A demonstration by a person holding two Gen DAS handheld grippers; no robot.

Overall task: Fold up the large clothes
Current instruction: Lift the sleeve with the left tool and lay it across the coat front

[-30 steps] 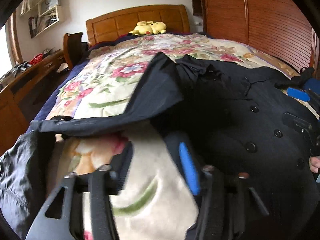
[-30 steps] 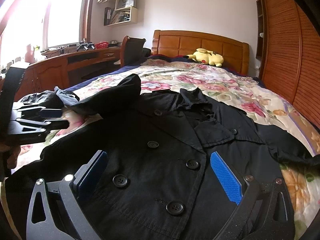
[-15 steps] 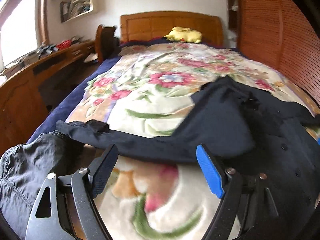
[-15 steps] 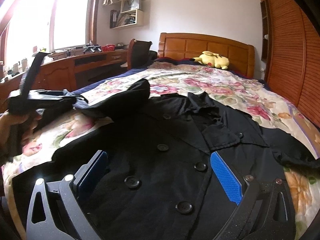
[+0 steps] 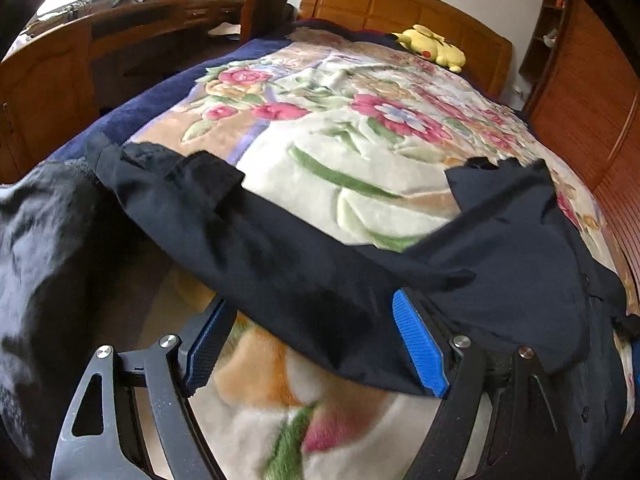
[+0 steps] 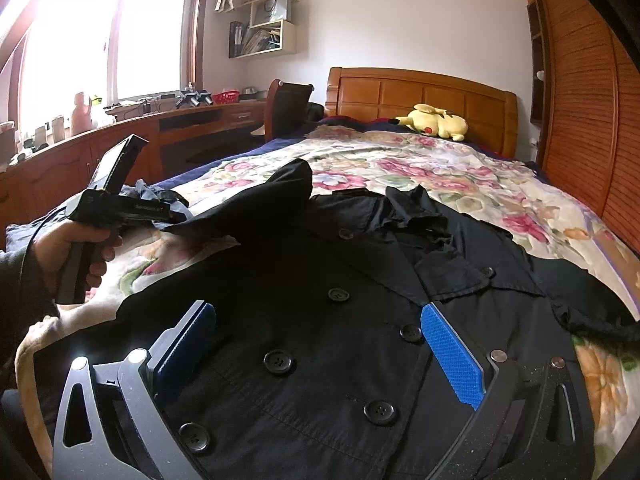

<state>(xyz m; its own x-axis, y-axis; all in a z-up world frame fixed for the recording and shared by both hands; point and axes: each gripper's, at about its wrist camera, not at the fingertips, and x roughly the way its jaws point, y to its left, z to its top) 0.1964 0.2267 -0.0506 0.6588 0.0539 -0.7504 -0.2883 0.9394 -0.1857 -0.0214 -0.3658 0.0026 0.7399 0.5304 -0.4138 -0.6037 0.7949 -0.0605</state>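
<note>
1. A big black coat [image 6: 320,320] lay flat on the flowery blanket [image 5: 360,152] on the bed, buttons facing up.
2. Its left sleeve [image 5: 248,240] stretched out sideways across the blanket.
3. The left gripper [image 5: 316,340] was at that sleeve, fingers apart but closing, with sleeve cloth between them and not squeezed yet.
4. The right gripper [image 6: 320,356] hung over the coat front, fingers wide apart, holding nothing.
5. The coat looked soft, floppy and a bit heavy, so the sleeve edge seemed a good place to grab.
</note>
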